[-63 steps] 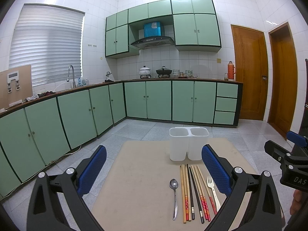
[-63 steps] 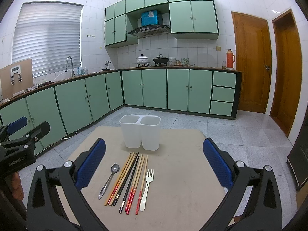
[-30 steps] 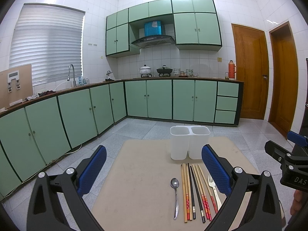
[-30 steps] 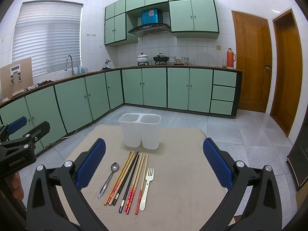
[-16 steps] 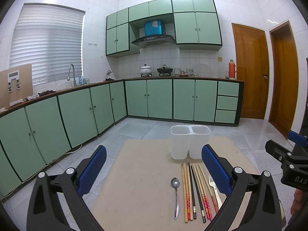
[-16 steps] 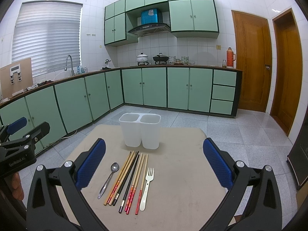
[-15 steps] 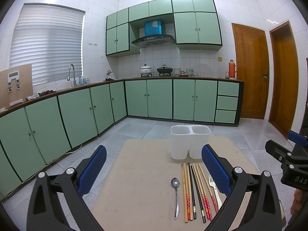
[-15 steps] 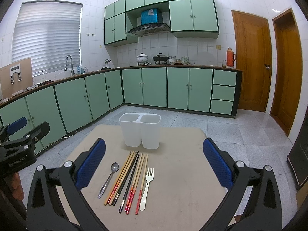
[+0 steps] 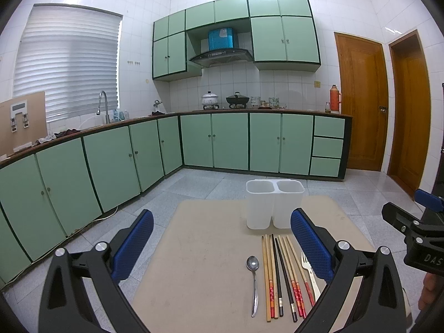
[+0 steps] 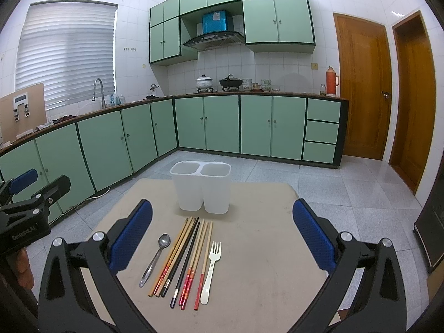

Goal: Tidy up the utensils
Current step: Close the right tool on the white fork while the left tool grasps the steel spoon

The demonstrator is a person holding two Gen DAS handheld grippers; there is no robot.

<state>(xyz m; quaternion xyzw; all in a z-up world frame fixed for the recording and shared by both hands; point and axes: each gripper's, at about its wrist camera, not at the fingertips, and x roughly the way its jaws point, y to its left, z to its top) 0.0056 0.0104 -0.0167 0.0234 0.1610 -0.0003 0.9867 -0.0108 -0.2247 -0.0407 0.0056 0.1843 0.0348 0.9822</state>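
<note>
A white two-compartment holder (image 9: pixel 274 204) (image 10: pixel 201 186) stands upright near the far end of a beige table (image 9: pixel 199 263) (image 10: pixel 263 249); both compartments look empty. In front of it lie a metal spoon (image 9: pixel 254 281) (image 10: pixel 156 258), several chopsticks (image 9: pixel 281 274) (image 10: pixel 184 258) side by side, and a white fork (image 9: pixel 309 273) (image 10: pixel 212 266). My left gripper (image 9: pixel 222 244) hovers open above the table's near left part, its right finger over the fork's side. Wide open too, my right gripper (image 10: pixel 222 238) hangs above the utensils with nothing between its fingers.
Green kitchen cabinets (image 9: pixel 111 161) line the left and back walls, with a sink tap (image 9: pixel 102 102) and pots (image 9: pixel 211 101) on the counter. Two wooden doors (image 9: pixel 360 111) stand at the right. Grey tiled floor surrounds the table. A hand (image 10: pixel 23 266) holds the left gripper.
Both views drift very slightly; the holder and utensils have not moved. Both grippers stay open.
</note>
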